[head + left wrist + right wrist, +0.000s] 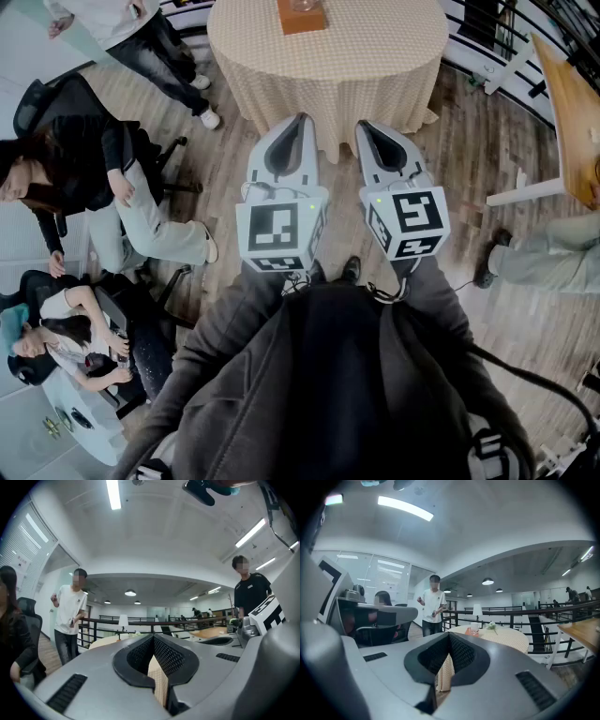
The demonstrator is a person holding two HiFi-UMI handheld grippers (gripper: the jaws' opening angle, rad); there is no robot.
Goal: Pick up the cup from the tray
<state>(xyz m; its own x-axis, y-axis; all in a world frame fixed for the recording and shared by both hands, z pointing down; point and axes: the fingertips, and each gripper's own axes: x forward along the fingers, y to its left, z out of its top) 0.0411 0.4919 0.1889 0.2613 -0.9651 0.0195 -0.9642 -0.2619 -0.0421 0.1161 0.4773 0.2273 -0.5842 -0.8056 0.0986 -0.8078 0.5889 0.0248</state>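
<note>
Closest under the head camera: dark jacket point(328, 394) and grey sleeves of the person carrying both tools. Just ahead, left gripper point(299, 120) and right gripper point(365, 126), side by side, marker cubes toward the camera, tips aimed at a round surface point(375, 56) draped in a checked cloth. Both closed tight, ribbed pads pressed together, holding nothing. In the left gripper view, left gripper point(153, 637) sealed at the tip, only a sliver of checked cloth showing below the meeting pads. In the right gripper view, right gripper point(449, 634) likewise sealed and empty.

Well ahead of both, the cup point(474, 627), upright on an orange tray point(468, 632) on top of the round surface, with a small white flower sprig point(491, 626) just beside. In the head view, tray point(302, 17) at the top edge of the frame, cup point(305, 4) mostly cut off there. Well apart from either gripper, untouched.

Round about: wooden floor point(234, 178); a standing person in a white shirt point(433, 603) left of the round surface; a seated person in a dark top point(94, 159) on an office chair at the left; another seated person point(66, 337) at lower left; a person in a black T-shirt point(251, 592) at the right of the left gripper view; dark railing point(520, 616) behind the round surface; a bare wooden surface point(572, 94) on white legs at far right.
</note>
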